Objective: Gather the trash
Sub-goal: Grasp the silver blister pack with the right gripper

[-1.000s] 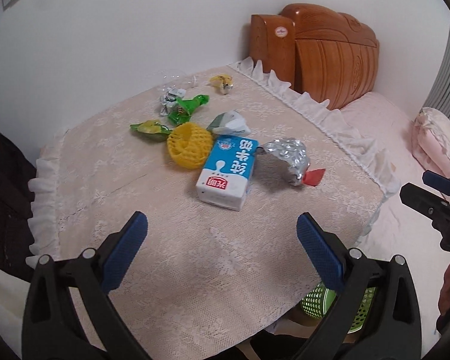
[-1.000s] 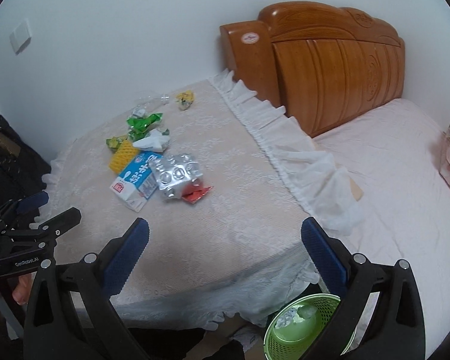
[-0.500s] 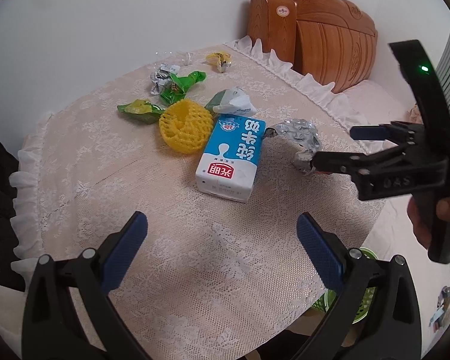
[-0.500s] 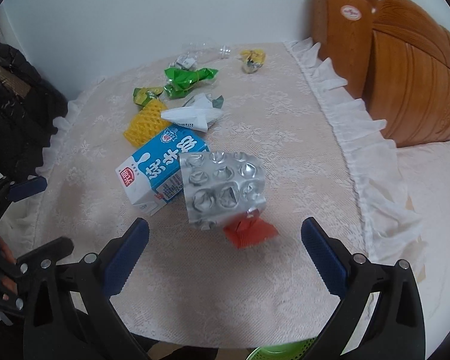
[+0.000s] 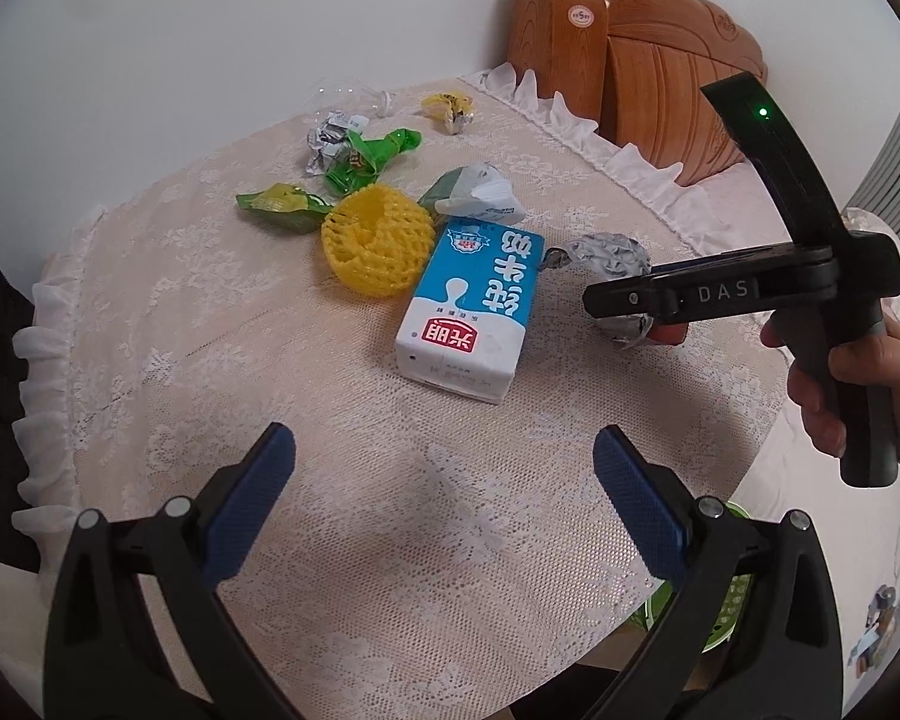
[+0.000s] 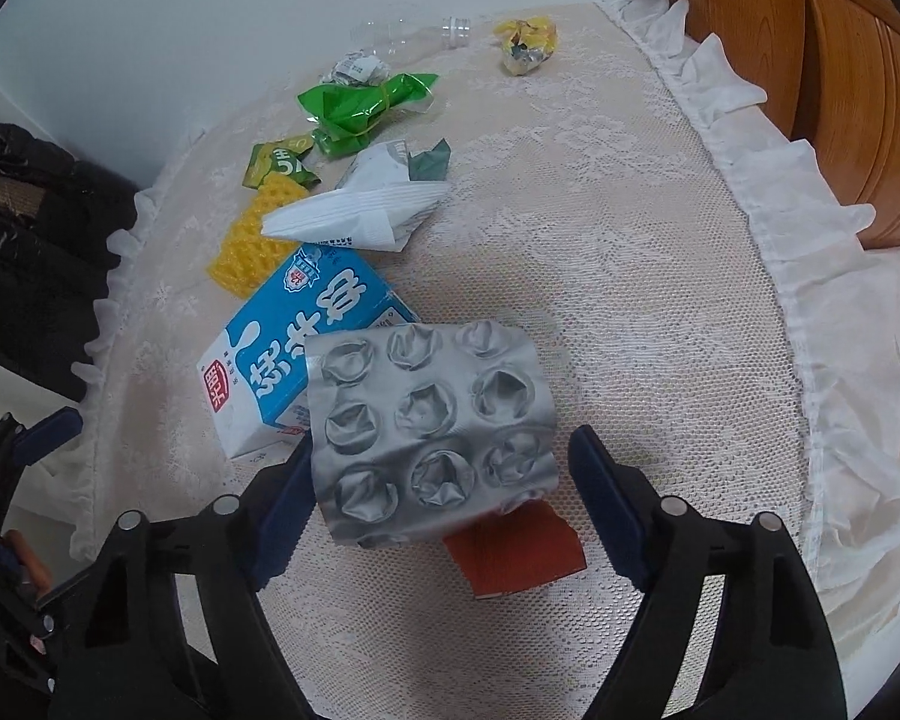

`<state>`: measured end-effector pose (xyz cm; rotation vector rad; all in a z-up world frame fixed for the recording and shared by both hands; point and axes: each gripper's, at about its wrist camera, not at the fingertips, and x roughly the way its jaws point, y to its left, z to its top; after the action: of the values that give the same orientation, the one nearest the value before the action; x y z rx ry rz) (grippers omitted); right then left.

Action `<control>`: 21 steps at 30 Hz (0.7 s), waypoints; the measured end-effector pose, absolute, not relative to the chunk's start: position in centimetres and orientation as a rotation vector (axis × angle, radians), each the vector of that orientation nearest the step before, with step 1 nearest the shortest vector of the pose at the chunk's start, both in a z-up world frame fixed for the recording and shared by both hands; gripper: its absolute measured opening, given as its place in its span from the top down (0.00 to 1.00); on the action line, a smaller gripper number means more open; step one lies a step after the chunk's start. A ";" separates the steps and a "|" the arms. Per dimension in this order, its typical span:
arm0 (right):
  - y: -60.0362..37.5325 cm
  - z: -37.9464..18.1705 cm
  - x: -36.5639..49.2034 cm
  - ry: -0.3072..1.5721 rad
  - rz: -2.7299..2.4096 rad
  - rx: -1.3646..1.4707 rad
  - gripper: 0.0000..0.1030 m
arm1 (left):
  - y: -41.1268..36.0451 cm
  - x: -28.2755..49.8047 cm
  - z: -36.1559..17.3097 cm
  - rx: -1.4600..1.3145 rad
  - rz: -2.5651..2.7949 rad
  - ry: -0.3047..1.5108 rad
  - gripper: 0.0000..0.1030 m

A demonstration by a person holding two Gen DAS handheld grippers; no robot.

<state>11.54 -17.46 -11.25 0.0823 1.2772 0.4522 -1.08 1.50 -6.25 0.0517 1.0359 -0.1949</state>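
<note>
Trash lies on a lace-covered table (image 5: 390, 510). A silver foil blister sheet (image 6: 432, 432) with a red piece (image 6: 516, 549) under it lies between the jaws of my open right gripper (image 6: 441, 468), which stand on either side of it without closing. The right gripper also shows in the left wrist view (image 5: 594, 300), over the foil (image 5: 612, 252). A blue and white milk carton (image 5: 471, 306) lies beside it. My left gripper (image 5: 444, 480) is open and empty, held back from the carton. A yellow foam net (image 5: 378, 240) and a white pack (image 6: 360, 210) lie beyond.
Green wrappers (image 6: 360, 108), a crumpled yellow wrapper (image 6: 525, 45) and a clear plastic bottle (image 6: 414, 33) lie at the table's far side. A green basket (image 5: 726, 606) stands on the floor below the table edge. A wooden headboard (image 5: 630, 54) and bed are to the right.
My right gripper has moved forward and down until its open jaws straddle the foil blister sheet. My left gripper has edged slightly closer to the carton.
</note>
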 end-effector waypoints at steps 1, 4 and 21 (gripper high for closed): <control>-17.6 -11.2 11.5 1.277 0.454 0.095 0.27 | 1.6 -1.0 -6.3 0.049 -0.192 1.036 0.07; -17.7 -11.3 11.5 1.274 0.455 0.111 0.27 | 1.7 -0.9 -6.3 0.046 -0.186 1.039 0.07; -17.8 -12.8 13.0 1.317 0.466 0.088 0.10 | 1.9 -1.0 -6.8 0.057 -0.182 1.056 0.07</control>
<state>13.01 -17.75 -12.84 0.0884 1.3172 0.4664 -1.01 1.90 -6.80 0.0572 1.0558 -0.1817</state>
